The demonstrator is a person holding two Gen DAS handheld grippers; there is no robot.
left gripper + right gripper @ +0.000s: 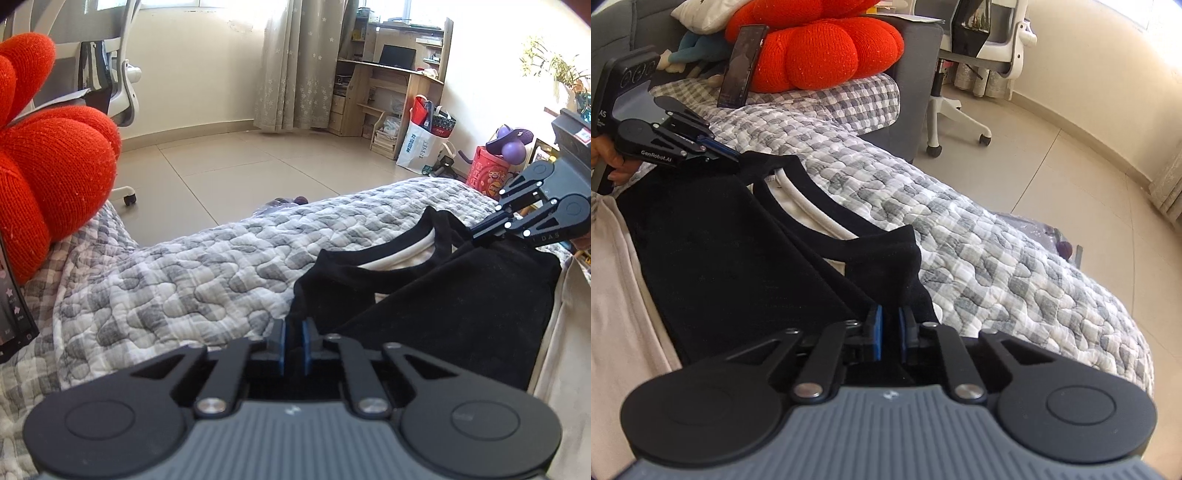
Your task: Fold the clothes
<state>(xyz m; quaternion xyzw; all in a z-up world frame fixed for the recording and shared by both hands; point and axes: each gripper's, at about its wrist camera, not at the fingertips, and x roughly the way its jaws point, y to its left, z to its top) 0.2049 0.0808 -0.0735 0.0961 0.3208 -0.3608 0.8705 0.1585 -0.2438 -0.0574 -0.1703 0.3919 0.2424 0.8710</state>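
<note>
A black top [461, 295] with a white inner neckline lies on the grey-and-white quilted cover [192, 273]. My left gripper [294, 326] is shut on one shoulder corner of the top, with black cloth pinched between its blue pads. In the right wrist view the same top [720, 258] stretches between both grippers. My right gripper [890, 314] is shut on the other shoulder corner. Each gripper shows in the other's view: the right gripper [471, 234] at the far shoulder, the left gripper [738, 157] at the upper left, held by a hand.
A red knitted cushion [48, 173] and a dark phone [740, 66] leaning on it sit at the head of the cover. Pale beige cloth [613, 266] lies beside the top. A white office chair [960, 110], a wooden desk [391, 74] and bags [424, 144] stand on the tiled floor.
</note>
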